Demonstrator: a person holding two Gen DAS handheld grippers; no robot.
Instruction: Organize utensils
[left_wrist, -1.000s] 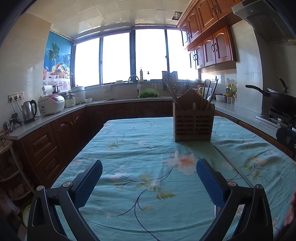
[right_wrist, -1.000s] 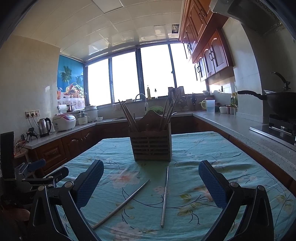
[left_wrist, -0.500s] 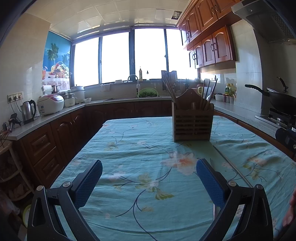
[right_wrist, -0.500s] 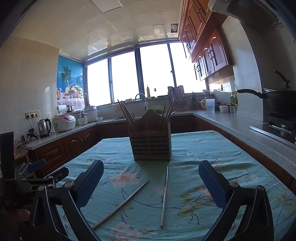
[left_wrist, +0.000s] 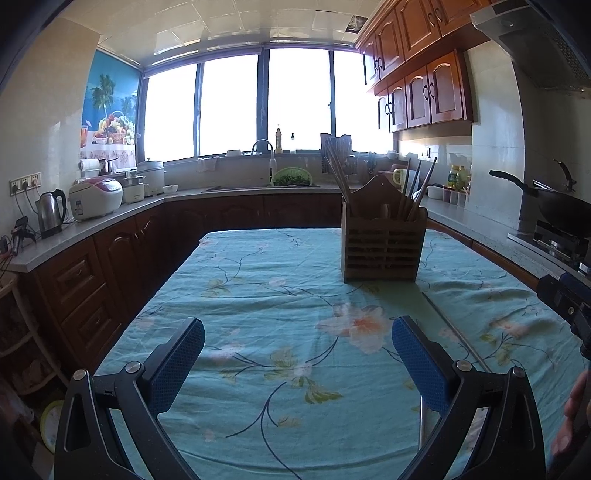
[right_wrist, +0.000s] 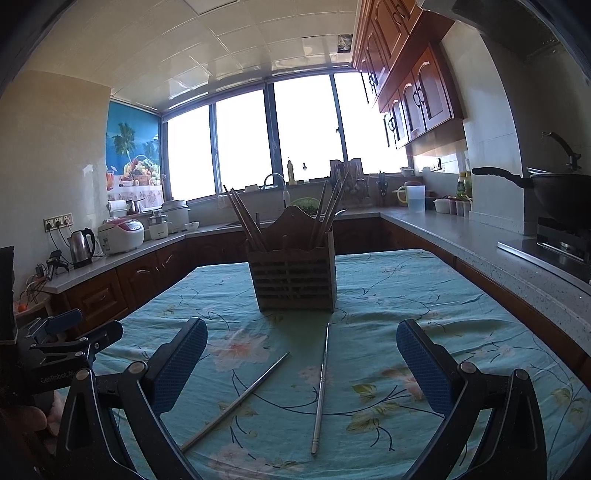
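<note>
A wooden utensil holder with several chopsticks upright in it stands mid-table; it also shows in the left wrist view. Two metal chopsticks lie on the cloth in front of it: one straight, one slanting left. In the left wrist view one chopstick lies to the right of my fingers. My right gripper is open and empty, just above and short of the two chopsticks. My left gripper is open and empty over bare cloth.
The table has a teal floral cloth. Counters run around it, with a kettle, rice cooker, sink and a wok on the stove at right. The left gripper's body shows at the left of the right wrist view.
The right gripper has tilted slightly, so the holder and chopsticks sit a touch higher in its view. The left gripper has barely moved.
</note>
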